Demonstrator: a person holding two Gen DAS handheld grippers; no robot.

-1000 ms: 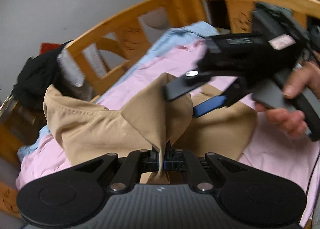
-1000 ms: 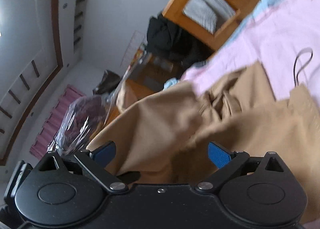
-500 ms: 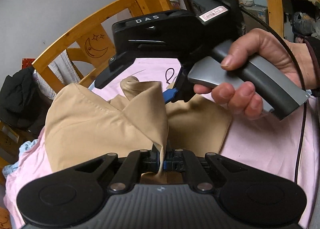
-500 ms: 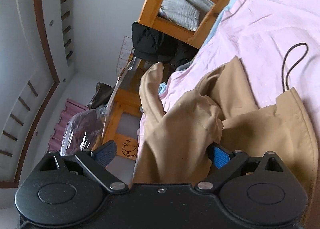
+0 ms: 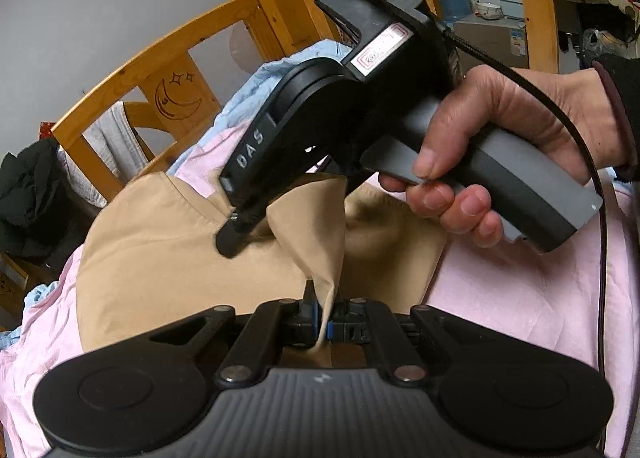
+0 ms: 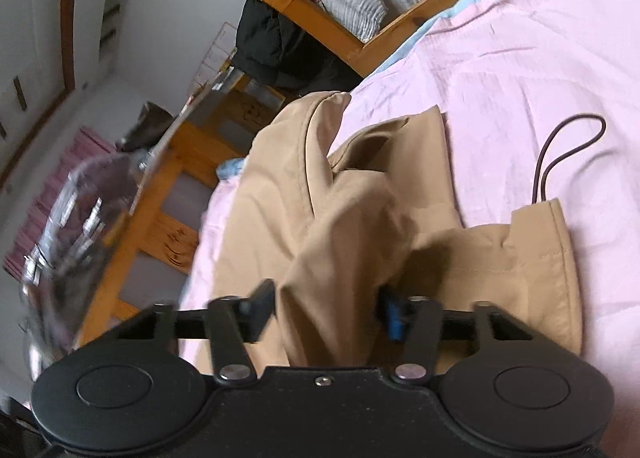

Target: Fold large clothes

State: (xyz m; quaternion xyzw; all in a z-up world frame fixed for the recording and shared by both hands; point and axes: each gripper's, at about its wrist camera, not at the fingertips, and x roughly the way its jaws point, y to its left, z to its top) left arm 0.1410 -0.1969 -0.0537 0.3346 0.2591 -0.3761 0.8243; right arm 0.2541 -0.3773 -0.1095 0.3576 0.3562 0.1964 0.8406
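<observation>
A: Where does the tan garment point(image 5: 168, 258) lie?

B: Spread over the pink sheet point(image 5: 520, 290) on the wooden-framed bed point(image 5: 180, 58), rumpled, with one fold rising straight into the left gripper point(image 5: 324, 322).

A: State of that gripper?

B: Jaws fully closed, a thin edge of tan cloth pinched between them.

A: And the right gripper point(image 6: 328, 310)?

B: Held by the person's hand point(image 5: 500, 146), it reaches over the garment from above. Its jaws have just been closing; a thick bunch of tan cloth stands between them, both fingers point(image 6: 390, 314) against the fabric.

A: Anything beside the garment?

B: A dark cord loop point(image 6: 568, 150) lies on the sheet, just past its hem.
</observation>
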